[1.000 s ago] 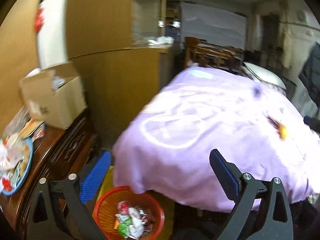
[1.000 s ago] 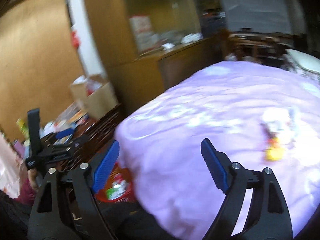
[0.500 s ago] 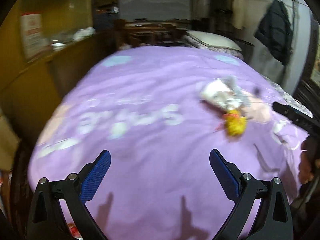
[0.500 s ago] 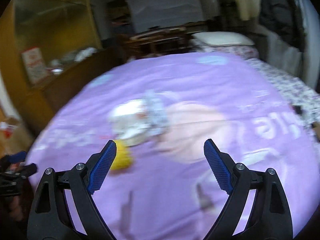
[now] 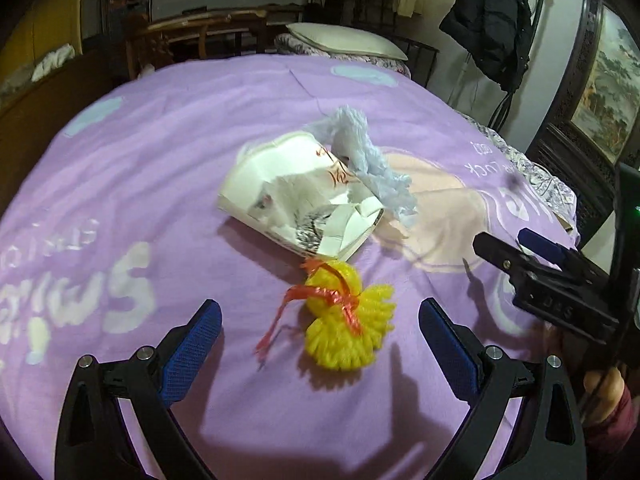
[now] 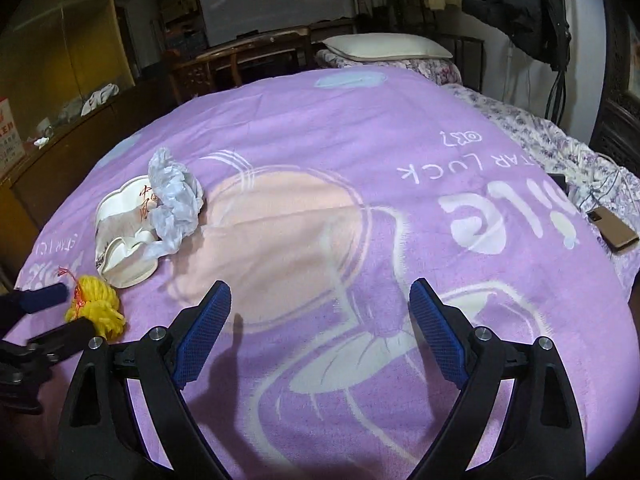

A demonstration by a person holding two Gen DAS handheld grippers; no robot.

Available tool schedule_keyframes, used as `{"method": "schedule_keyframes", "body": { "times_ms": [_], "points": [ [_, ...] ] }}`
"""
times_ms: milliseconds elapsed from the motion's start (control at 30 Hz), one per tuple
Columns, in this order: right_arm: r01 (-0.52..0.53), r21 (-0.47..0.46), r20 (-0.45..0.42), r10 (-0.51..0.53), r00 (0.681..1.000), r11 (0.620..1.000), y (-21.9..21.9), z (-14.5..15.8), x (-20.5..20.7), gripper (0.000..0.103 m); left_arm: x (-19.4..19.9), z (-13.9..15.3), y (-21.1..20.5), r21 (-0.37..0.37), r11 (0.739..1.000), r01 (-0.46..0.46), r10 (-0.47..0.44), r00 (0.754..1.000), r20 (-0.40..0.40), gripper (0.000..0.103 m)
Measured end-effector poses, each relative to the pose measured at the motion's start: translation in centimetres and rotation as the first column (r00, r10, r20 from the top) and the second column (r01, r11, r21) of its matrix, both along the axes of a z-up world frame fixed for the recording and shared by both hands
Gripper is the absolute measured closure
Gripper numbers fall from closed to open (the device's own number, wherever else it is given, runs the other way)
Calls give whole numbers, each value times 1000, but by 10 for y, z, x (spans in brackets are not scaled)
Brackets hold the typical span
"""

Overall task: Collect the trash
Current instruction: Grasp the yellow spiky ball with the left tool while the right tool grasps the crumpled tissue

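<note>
A yellow yarn pom-pom (image 5: 346,320) tied with red string lies on the purple bedspread (image 5: 160,168), just ahead of my open left gripper (image 5: 320,344), which is empty. Behind it lie a crushed white paper box (image 5: 296,196) and a crumpled pale-blue tissue (image 5: 364,152). In the right wrist view the pom-pom (image 6: 96,308), the box (image 6: 120,248) and the tissue (image 6: 176,204) sit at the left. My right gripper (image 6: 320,332) is open and empty over the bedspread's middle, right of the trash. It also shows in the left wrist view (image 5: 552,276).
A phone (image 6: 614,232) lies at the bed's right edge. A pillow (image 5: 344,40) and wooden chairs (image 5: 200,36) stand beyond the bed. A dark coat (image 5: 492,24) hangs at the right. A wooden cabinet (image 6: 60,140) runs along the left.
Both grippers swung from the red bin and the cabinet side to face the bed. The left gripper closed in on the pom-pom. Both stayed open.
</note>
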State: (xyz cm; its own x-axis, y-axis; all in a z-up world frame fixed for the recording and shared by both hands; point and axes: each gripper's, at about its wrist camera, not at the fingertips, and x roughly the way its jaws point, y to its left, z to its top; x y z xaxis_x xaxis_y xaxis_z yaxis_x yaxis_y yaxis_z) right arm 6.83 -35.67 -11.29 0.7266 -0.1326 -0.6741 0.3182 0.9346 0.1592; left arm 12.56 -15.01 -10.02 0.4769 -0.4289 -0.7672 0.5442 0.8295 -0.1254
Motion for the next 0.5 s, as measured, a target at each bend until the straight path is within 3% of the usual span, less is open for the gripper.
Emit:
{"method": "schedule_keyframes", "body": {
  "times_ms": [67,167,200,233,400,500],
  "points": [
    [-19,-6,-40,19,999,1000,4,-4,6,12,4,-8,-1,-2,1000,-4,4,1000,-10,12],
    [-49,-11,-114,47,992,999,9,-10,17,7,6,-14,-1,7,1000,0,0,1000,-2,44],
    [-53,-17,-123,50,991,998,11,-11,19,6,7,-13,0,9,1000,4,-4,1000,6,63],
    [-53,-27,-130,49,990,998,13,-11,19,6,7,-12,6,7,1000,5,-5,1000,16,67],
    [-75,-11,-85,73,994,997,14,-6,12,6,5,-2,55,1,996,-89,88,995,46,67],
    [-147,15,-3,147,989,989,21,4,7,6,11,-5,86,17,982,-189,188,981,52,67]
  ]
}}
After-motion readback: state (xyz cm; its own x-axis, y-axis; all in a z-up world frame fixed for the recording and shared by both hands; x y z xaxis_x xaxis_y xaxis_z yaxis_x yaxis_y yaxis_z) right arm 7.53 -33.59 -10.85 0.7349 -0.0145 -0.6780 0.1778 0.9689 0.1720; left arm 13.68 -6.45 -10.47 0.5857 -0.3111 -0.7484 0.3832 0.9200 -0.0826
